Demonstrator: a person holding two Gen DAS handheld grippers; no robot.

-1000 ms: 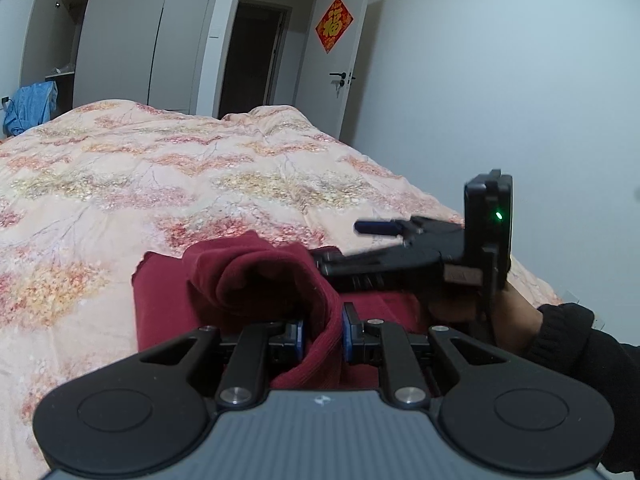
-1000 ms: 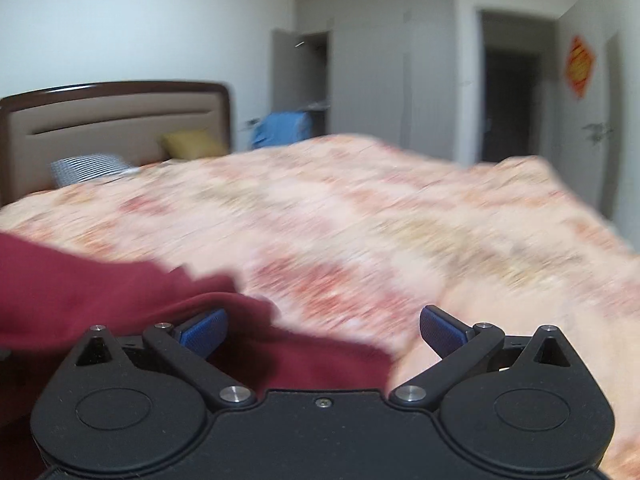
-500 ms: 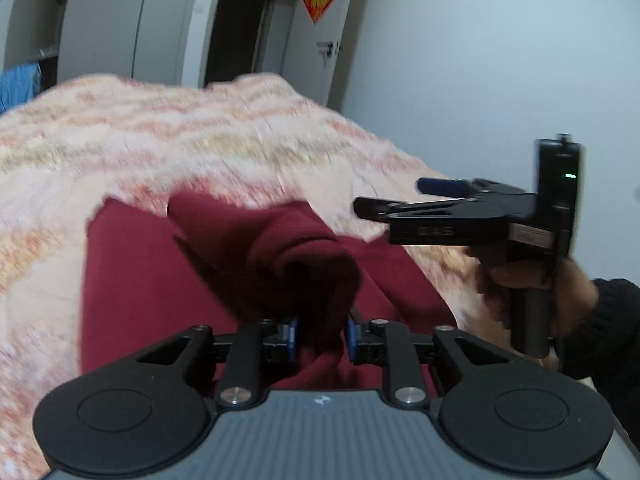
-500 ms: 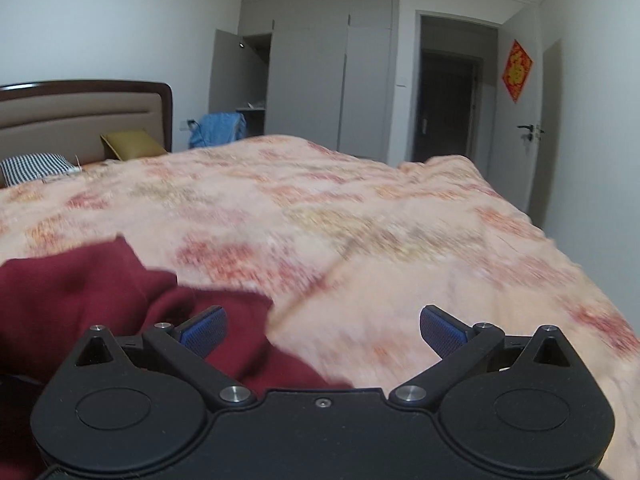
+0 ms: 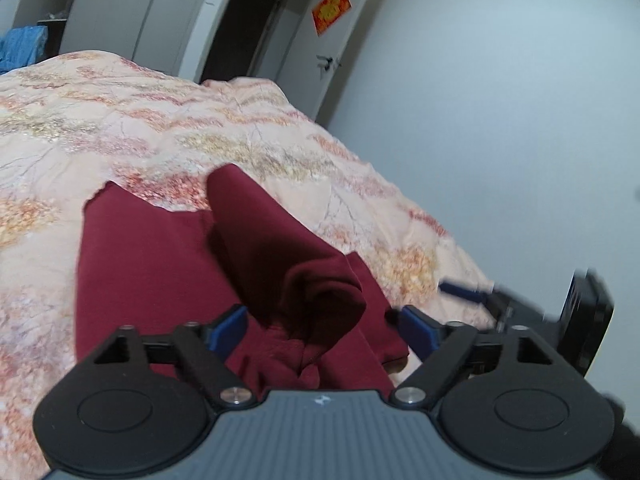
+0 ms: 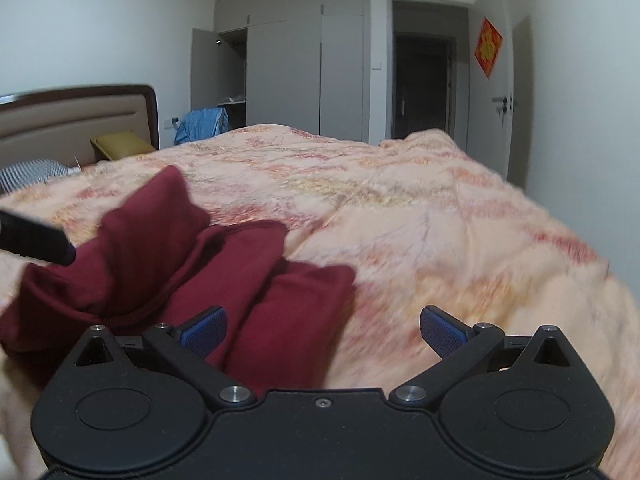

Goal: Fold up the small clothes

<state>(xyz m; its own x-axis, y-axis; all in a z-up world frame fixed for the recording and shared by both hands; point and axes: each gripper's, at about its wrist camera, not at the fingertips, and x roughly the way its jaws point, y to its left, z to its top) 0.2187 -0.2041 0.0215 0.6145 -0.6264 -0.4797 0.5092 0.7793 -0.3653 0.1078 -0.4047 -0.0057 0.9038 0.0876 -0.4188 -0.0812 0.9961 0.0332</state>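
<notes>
The left gripper (image 5: 322,322) was opening, releasing the maroon garment (image 5: 160,264) onto the bed (image 5: 120,120); the right gripper (image 6: 322,326), beside the garment, gaped empty.

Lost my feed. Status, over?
Left hand-held gripper opening, off the maroon garment. Right hand-held gripper open, empty. Garment half-folded on bedspread. Nothing obstructing.

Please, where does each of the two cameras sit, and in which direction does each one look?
Left wrist: sits on the left gripper, looks over the red garment toward the door; its jaws are opening, cloth between them unpressed; the right gripper shows at the right.
Right wrist: sits on the right gripper, open, looks along the bed toward the wardrobe; a dark finger of the left gripper shows at the left.
Shared: garment, bed, doorway.
</notes>
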